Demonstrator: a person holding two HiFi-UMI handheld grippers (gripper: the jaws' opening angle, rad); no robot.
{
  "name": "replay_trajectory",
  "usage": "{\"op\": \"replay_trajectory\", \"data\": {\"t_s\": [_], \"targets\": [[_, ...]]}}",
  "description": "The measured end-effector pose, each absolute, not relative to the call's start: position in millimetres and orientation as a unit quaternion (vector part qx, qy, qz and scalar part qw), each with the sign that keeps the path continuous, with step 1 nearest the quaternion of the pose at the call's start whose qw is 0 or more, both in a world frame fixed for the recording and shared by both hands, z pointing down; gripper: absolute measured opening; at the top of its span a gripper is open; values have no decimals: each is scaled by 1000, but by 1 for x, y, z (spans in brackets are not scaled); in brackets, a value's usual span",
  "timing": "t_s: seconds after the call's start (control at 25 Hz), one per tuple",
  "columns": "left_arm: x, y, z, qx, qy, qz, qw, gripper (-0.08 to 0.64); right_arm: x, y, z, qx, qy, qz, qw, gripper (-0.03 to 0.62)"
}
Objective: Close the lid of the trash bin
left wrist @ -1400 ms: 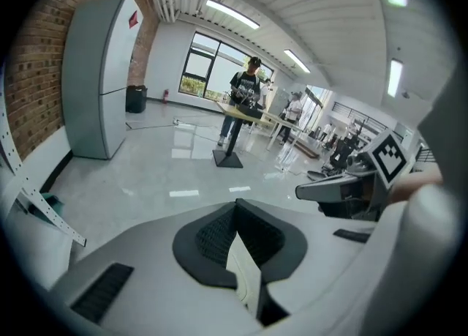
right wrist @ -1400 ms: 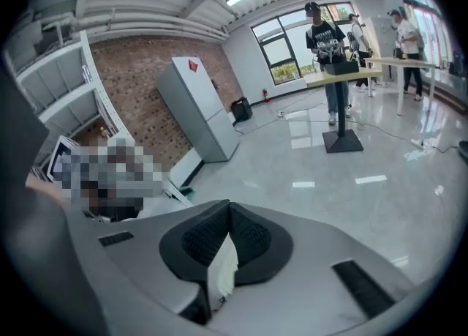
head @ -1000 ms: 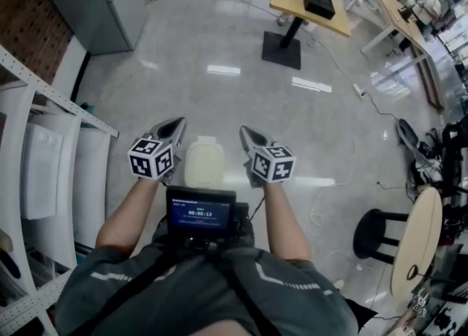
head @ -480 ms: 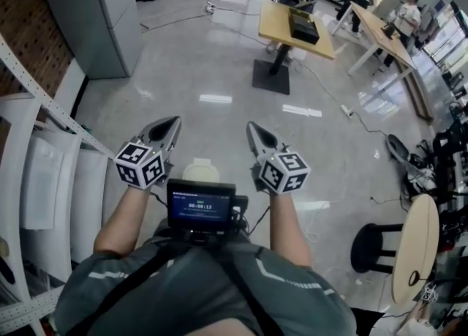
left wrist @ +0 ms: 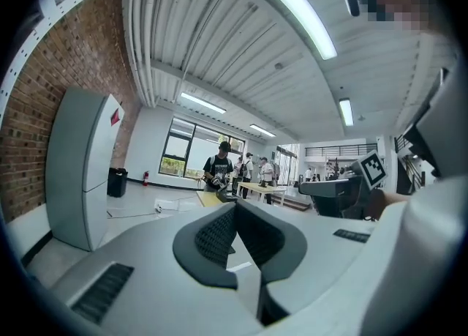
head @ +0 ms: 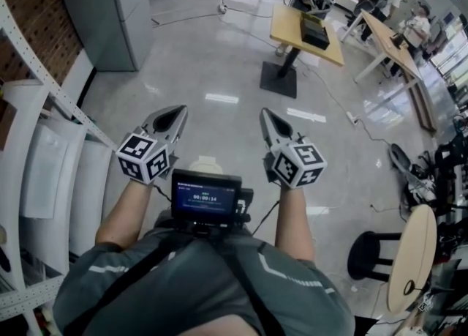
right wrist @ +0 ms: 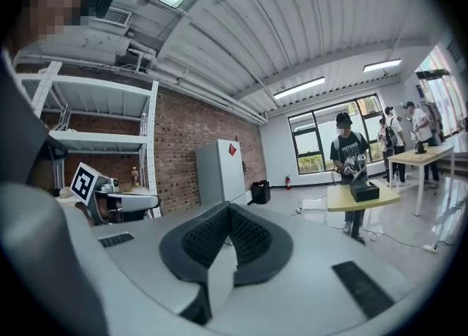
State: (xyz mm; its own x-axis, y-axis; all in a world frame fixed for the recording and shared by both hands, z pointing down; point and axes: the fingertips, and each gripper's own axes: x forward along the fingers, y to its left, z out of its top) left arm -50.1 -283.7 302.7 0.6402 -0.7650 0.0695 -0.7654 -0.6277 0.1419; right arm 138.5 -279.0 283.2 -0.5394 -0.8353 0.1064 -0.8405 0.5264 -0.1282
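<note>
Left hand-held gripper (head: 174, 116) and right hand-held gripper (head: 268, 118) both have their jaws pressed together on nothing. They are held side by side above the glossy floor (head: 219, 56). Between them, nearer the person, the trash bin (head: 207, 163) shows only a strip of its cream top behind the chest-mounted screen (head: 205, 199).

we hold the left gripper (head: 174, 113) and the right gripper (head: 269, 119) side by side, apart | trash bin (head: 207, 163) on the floor (head: 219, 64) between them, just beyond our chest screen (head: 205, 198) | shelves (head: 44, 144) at our left, cabinet (head: 110, 12) beyond them | desk (head: 307, 28) ahead to the right | stool (head: 370, 245) beside round table (head: 412, 258) at our right
</note>
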Motion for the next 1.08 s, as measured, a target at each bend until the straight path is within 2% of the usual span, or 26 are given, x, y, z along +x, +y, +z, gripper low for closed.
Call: {"op": "replay_trajectory", "data": {"t_s": [1.08], "targets": [[-48, -280, 300, 902, -422, 6, 90, -5, 131, -271, 275, 480, -873, 79, 23, 8]]}}
